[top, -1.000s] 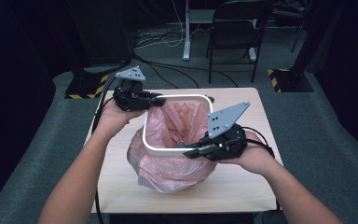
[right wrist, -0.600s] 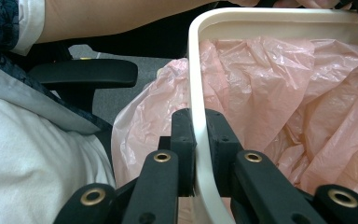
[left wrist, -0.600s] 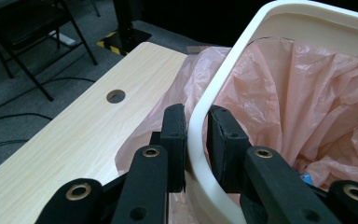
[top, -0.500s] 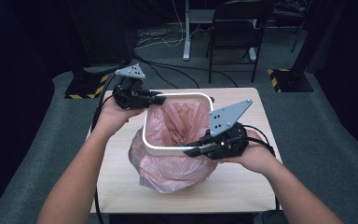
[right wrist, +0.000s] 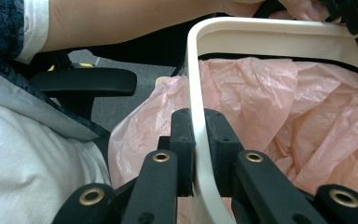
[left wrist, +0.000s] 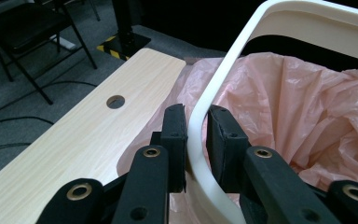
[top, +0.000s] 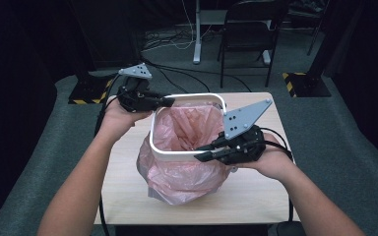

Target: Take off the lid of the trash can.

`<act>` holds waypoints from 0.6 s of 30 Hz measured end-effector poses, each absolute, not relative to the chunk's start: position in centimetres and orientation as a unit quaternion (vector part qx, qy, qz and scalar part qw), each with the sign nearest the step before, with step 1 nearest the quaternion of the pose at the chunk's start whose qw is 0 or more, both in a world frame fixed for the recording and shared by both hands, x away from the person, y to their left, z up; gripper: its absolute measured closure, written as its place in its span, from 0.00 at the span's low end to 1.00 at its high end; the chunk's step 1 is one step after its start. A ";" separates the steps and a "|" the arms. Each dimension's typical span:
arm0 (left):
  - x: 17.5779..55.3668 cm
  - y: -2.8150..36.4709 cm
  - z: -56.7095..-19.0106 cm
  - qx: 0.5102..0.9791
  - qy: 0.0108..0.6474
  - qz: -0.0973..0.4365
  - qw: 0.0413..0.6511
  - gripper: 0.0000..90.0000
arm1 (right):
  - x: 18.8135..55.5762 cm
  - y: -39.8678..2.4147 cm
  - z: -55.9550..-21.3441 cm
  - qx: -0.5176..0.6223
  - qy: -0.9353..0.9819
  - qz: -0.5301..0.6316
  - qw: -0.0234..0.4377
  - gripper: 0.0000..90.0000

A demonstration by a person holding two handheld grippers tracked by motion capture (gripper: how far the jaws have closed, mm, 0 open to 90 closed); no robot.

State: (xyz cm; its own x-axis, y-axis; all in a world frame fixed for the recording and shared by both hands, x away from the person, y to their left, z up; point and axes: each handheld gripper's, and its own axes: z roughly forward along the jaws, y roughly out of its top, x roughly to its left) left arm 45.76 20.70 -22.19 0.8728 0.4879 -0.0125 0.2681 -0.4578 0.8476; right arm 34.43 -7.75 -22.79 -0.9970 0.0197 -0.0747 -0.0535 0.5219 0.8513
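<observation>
A: Item 1, qty 1: white bin rim ring (top: 187, 153), rounded-square frame, sat on top of a bin on the light-wood table (top: 266, 196). Pink liner bag (top: 184, 172), qty 1, hung inside the ring and draped over the outside, so the bin body was mostly hidden.

B: Grippers?

A: Qty 2. Left gripper (top: 170, 102) at the ring's far-left corner; in the left gripper view its jaws were nearly closed astride the ring (left wrist: 200, 140), one pad outside, one inside. The inner pad looked a hair off the plastic, so I can't tell if it truly pinched. Right gripper (top: 200, 152) at the near-right side; the right gripper view showed both pads pressed flat on the ring (right wrist: 200, 140), jaws narrow, firm hold.

B: Step?

A: Judged: ring was being seated over the bag to trap the liner against the bin. Bag already tucked in, ring approx level. Next move prob. calls for an even downward press from both sides, keeping the ring level so no corner rides up, and no film bunched under the pads.

B: Surroundings?

A: Table had 1 round cable hole (left wrist: 115, 101). Behind the table: 1 black folding chair (top: 248, 29), grey carpet, floor cables, 2 stand bases with yellow-black hazard tape (top: 300, 83).
</observation>
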 end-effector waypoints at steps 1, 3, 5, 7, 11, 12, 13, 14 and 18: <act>45.7 20.7 -22.1 0.845 0.223 0.117 0.471 0.86 | 34.4 -7.8 -22.7 -0.011 0.871 0.489 0.039 0.92; 45.6 20.6 -21.9 0.845 0.222 0.117 0.472 0.86 | 34.3 -7.8 -22.4 -0.012 0.871 0.490 0.040 0.92; 45.6 20.6 -21.9 0.846 0.220 0.118 0.472 0.86 | 34.2 -7.9 -22.4 -0.011 0.872 0.487 0.036 0.92; 45.7 20.6 -21.9 0.847 0.219 0.116 0.471 0.86 | 34.2 -7.9 -22.4 -0.008 0.873 0.487 0.033 0.93; 45.7 20.5 -22.0 0.847 0.217 0.115 0.472 0.86 | 34.2 -7.9 -22.4 -0.007 0.875 0.484 0.030 0.93; 45.6 20.5 -22.0 0.845 0.218 0.113 0.474 0.86 | 34.2 -7.9 -22.4 -0.007 0.874 0.485 0.031 0.93; 45.6 20.5 -21.9 0.845 0.217 0.114 0.475 0.86 | 34.1 -7.9 -22.3 -0.009 0.874 0.485 0.033 0.93; 45.6 20.5 -21.9 0.845 0.216 0.115 0.475 0.86 | 34.0 -7.9 -22.3 -0.011 0.874 0.485 0.035 0.93; 45.5 20.5 -21.8 0.844 0.212 0.110 0.480 0.85 | 33.7 -8.0 -22.3 -0.018 0.872 0.487 0.042 0.93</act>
State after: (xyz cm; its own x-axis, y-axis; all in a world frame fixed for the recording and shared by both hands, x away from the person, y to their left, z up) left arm 45.51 20.51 -21.83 0.8853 0.4647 -0.0174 0.2526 -0.4490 0.8571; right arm 33.74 -7.96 -22.29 -0.9958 0.0101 -0.0906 -0.0718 0.5259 0.8475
